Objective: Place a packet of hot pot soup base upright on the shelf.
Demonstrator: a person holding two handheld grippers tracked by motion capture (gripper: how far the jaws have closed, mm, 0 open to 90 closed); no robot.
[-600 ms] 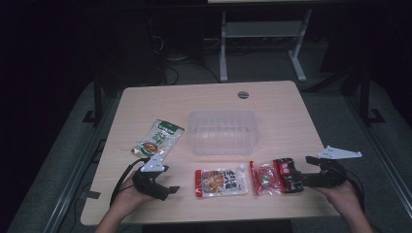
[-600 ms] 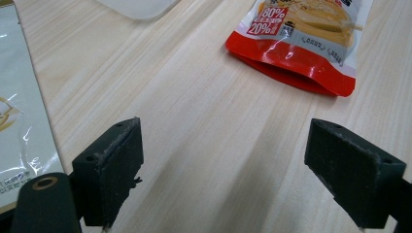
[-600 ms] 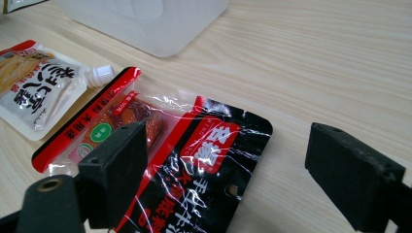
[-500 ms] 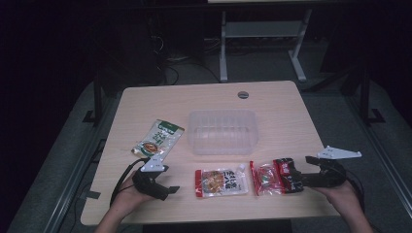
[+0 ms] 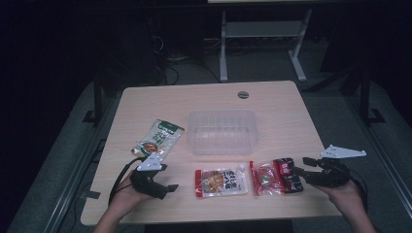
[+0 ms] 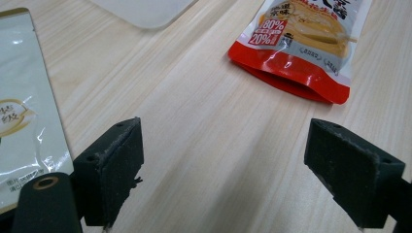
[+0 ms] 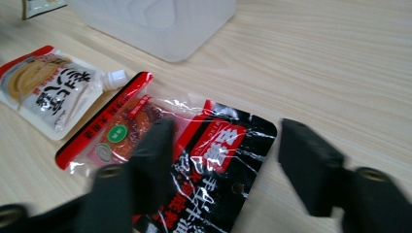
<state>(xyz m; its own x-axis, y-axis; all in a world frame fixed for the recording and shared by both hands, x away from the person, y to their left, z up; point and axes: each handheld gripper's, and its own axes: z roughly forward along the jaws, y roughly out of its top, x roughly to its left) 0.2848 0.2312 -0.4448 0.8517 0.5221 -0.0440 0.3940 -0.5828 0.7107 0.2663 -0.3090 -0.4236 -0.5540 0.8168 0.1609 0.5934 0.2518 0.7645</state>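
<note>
My right gripper [image 5: 297, 171] [image 7: 228, 165] hovers low over the right end of a red and black snack packet [image 5: 277, 177] [image 7: 194, 145], open, with its jaws either side of the packet's black corner and not pressing on it. To the packet's left lies a red and white spout pouch [image 5: 221, 182] [image 7: 43, 92] [image 6: 301, 43]. My left gripper [image 5: 163, 187] [image 6: 223, 174] is open over bare wood at the front left. A green and white sachet [image 5: 159, 138] [image 6: 24, 121] lies just beyond it. A clear plastic container [image 5: 222, 131] [image 7: 155, 24] sits mid-table.
The wooden table [image 5: 145, 107] has a round cable hole [image 5: 243, 94] near its far edge. A white desk frame [image 5: 262, 34] stands on the dark floor behind. Both hands rest near the front edge.
</note>
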